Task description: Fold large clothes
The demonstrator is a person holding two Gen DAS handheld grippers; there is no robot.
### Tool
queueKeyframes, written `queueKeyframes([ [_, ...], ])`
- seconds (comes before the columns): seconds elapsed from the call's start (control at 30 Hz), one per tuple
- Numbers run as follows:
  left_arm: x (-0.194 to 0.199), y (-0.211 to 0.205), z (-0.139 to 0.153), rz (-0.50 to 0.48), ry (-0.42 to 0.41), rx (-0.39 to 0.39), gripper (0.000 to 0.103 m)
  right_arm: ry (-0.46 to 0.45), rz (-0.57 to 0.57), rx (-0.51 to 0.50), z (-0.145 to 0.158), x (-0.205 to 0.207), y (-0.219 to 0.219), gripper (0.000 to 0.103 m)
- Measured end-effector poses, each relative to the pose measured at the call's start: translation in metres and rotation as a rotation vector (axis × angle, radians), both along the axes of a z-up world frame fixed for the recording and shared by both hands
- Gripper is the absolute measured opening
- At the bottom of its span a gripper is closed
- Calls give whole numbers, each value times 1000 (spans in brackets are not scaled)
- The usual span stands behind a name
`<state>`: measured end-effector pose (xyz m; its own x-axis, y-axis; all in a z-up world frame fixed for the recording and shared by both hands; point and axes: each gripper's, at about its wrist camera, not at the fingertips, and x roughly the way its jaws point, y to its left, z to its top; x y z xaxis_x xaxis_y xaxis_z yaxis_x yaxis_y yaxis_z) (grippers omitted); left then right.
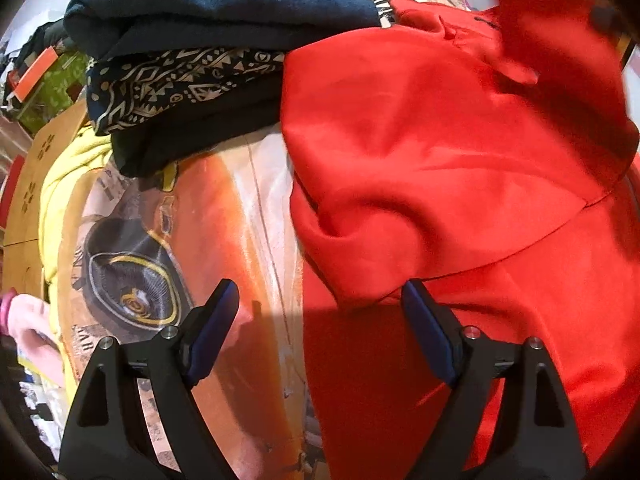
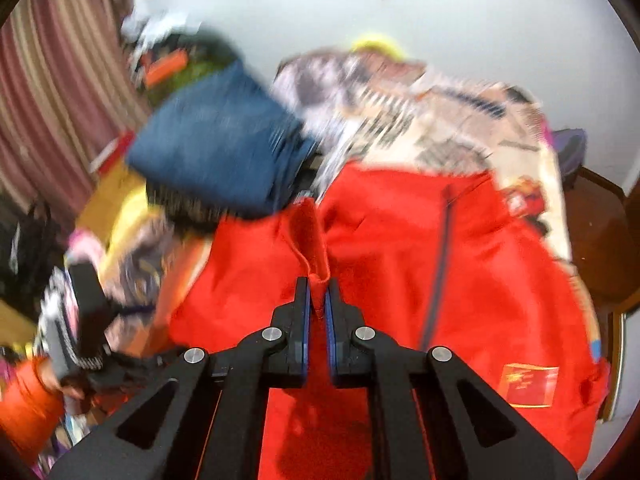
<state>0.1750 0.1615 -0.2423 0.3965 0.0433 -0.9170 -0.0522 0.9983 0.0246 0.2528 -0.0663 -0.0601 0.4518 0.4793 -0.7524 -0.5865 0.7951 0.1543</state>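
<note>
Red jacket fills the right of the left view, folded dark clothes upper left; left tool gapes empty. Right tool pinches the jacket's edge (surroundings blurred).

Red patch on red jacket, its print unreadable

A stack of folded dark clothes blocks the far side, touching the red jacket. Nearer, the printed bedspread lies bare beside the jacket, open to a passing gripper.
</note>
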Motion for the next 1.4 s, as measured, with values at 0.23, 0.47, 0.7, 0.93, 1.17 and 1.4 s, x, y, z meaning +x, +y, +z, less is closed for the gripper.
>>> queueKeyframes([
  [0.23, -4, 9, -2, 59, 21, -9, 84, -119, -159, 93, 46, 4, -66, 6],
  [0.47, 6, 24, -3, 178, 3, -9, 83, -119, -294, 120, 49, 8, -121, 6],
  [0.7, 12, 43, 5, 292, -59, 18, 84, -42, -375, 122, 23, 0, -166, 6],
  [0.93, 10, 48, 3, 338, -80, 16, 84, 63, -428, 127, -12, -16, -198, 6],
  [1.17, 11, 45, -9, 328, -44, 7, 84, 149, -437, 76, -42, -30, -215, 6],
  [1.4, 7, 33, -9, 252, 5, 18, 84, 218, -443, 52, -61, -37, -223, 7],
])
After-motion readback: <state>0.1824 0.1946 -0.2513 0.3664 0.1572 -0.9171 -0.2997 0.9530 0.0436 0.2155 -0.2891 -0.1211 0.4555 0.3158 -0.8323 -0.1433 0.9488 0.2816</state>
